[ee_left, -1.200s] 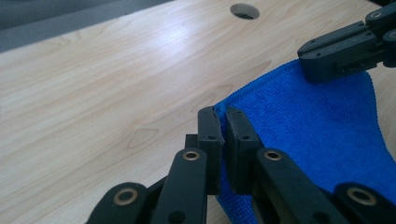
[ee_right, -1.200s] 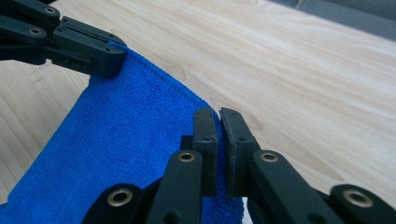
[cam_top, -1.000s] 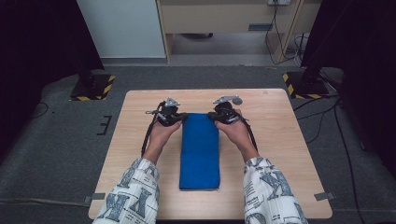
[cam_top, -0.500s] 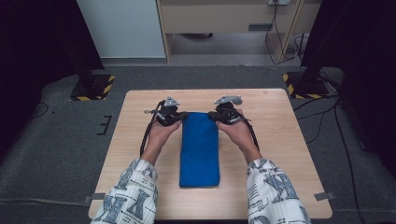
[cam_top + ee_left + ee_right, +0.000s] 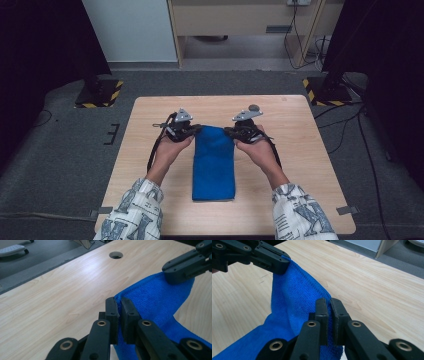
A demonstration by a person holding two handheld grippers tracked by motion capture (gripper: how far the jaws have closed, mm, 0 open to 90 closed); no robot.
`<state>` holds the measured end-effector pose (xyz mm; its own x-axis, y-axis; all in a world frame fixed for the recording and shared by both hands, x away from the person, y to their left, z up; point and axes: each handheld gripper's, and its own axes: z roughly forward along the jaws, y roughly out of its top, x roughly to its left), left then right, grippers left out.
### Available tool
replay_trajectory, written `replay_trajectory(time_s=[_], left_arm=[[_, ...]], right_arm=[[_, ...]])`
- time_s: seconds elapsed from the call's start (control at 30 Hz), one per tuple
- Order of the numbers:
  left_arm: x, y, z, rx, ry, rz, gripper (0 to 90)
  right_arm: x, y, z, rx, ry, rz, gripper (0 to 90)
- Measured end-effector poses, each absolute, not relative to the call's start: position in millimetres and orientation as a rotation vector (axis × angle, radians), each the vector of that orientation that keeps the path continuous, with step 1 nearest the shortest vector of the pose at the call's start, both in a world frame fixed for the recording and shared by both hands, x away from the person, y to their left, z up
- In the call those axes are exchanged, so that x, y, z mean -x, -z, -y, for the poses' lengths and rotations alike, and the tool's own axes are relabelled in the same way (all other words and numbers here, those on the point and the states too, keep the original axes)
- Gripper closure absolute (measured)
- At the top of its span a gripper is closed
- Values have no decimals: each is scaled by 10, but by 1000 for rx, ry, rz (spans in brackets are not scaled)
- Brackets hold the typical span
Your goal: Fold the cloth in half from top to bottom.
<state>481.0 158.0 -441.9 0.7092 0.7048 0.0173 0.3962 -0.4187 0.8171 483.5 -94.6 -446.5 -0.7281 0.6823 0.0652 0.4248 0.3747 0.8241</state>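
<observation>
From the high view we see the blue towel (image 5: pixel 214 162) lying as a long folded strip in the middle of the wooden desk (image 5: pixel 310 150), its long axis running from the person's edge toward the far edge, the near end flat and squared off. That view does not let us judge the grip; the two tool views do. In the left gripper view the left tool (image 5: pixel 118 305) is clenched on the towel's far corner, the hemmed edge pinched between its pads, and the cloth (image 5: pixel 155 297) rises off the desk in a taut band toward the other tool (seen at upper right). In the right gripper view the right tool (image 5: pixel 327 304) is likewise clamped on the opposite far corner, the towel (image 5: pixel 294 295) stretched between the two. Those close views also show what the high one hides: the far end is lifted clear of the desk while the rest trails down onto it. A round cable hole (image 5: pixel 116 255) sits in the desk beyond.
</observation>
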Motion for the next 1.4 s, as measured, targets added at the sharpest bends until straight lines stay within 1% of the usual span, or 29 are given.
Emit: replay_trajectory(time_s=[0.33, 0.63, 1.0, 1.4], left_arm=[[-4675, 4396, -1596, -2055, -466, -810, 845], [-4502, 4477, -1685, -2034, -450, -809, 845], [-4313, 4496, -1707, -2034, -455, -778, 845], [-4116, 4556, -1720, -2034, -451, -788, 845]], right_arm=[[-4694, 4497, 960, -950, -1284, -2365, 855], [-4540, 4498, 931, -896, -1301, -2391, 854], [-4394, 4553, 934, -875, -1320, -2408, 853], [-4212, 4574, 934, -852, -1331, -2409, 852]])
